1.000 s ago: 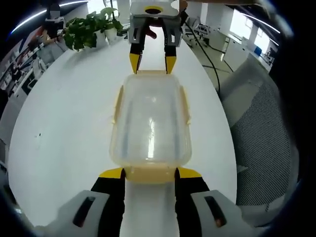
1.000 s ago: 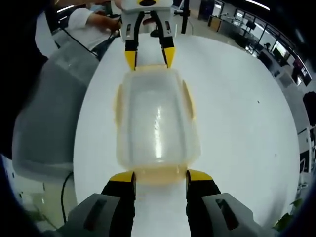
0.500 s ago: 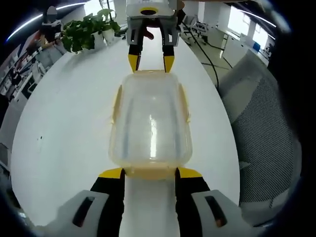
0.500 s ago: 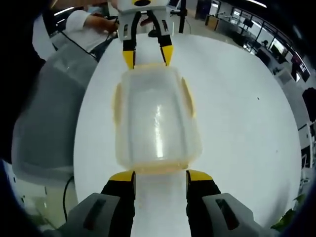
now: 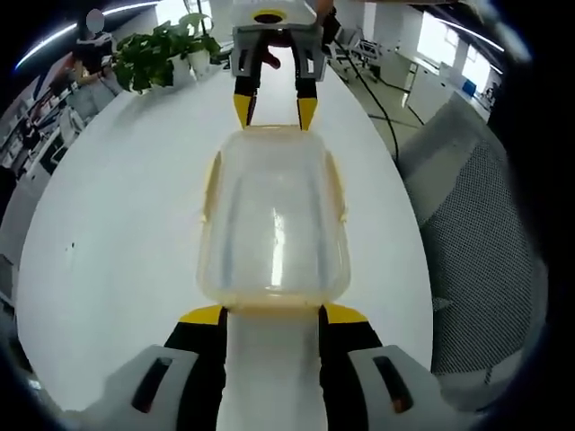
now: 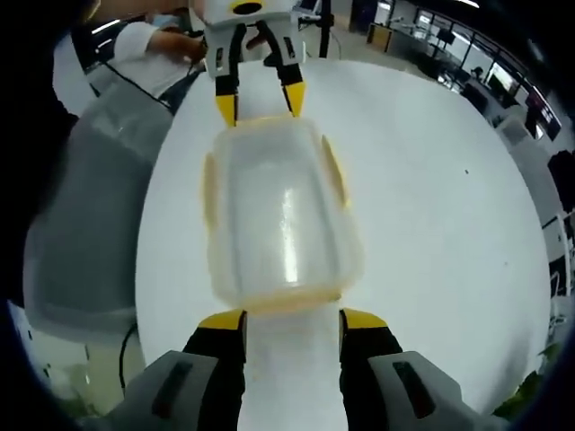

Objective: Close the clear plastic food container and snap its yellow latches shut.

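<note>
A clear plastic food container with its lid on lies lengthwise on the white round table. Yellow latches run along its long sides, standing slightly out from the walls. My left gripper is open, its yellow-tipped jaws straddling one short end of the container. My right gripper is open at the opposite short end in the same way. Each gripper appears at the far end in the other's view: the right gripper and the left gripper.
A potted plant stands at the table's far edge. A grey mesh chair sits close beside the table. A person's white sleeve and a black cable are beyond the table.
Both grippers have closed in slightly on the container's ends, and less of each near yellow end latch shows now. The right gripper view has tilted a little. The container stays in place.
</note>
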{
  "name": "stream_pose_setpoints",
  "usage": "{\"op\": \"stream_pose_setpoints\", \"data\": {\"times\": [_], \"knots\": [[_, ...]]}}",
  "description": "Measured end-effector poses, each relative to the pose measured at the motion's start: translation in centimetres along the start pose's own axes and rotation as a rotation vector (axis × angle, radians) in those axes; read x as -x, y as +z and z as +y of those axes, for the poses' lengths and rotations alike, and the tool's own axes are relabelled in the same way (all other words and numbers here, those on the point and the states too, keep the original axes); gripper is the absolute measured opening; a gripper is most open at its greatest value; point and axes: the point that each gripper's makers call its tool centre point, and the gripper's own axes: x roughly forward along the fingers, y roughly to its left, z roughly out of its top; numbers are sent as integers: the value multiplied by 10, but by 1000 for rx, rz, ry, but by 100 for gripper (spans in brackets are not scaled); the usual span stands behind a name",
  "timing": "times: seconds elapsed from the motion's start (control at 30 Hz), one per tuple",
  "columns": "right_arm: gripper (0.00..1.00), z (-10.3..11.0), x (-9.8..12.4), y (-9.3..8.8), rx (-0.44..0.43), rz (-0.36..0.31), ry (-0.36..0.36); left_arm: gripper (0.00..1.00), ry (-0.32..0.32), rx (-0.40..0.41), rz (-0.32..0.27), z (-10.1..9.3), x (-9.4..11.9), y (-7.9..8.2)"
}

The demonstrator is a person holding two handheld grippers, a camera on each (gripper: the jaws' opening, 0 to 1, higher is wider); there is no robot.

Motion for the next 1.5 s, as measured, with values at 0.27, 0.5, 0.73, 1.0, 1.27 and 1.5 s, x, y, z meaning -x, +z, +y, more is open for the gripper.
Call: {"op": "stream_pose_setpoints", "data": {"times": [0.27,0.5,0.73,1.0,1.27,1.5], "knots": [[39,2,3,-2,-33,-15,-12,37,11,14,12,-2,5,-3],[40,8,10,0,-94,-43,-13,35,22,85,3,-10,13,-6],[42,6,13,3,-253,-91,-20,33,69,262,-56,-7,16,-7],[41,2,9,6,-364,-133,-57,33,55,550,-153,-7,19,-8],[40,3,6,10,-452,-193,-49,33,64,753,-256,-1,19,-3],[34,0,10,18,-674,-274,-48,32,93,857,-274,5,15,-4]]}}
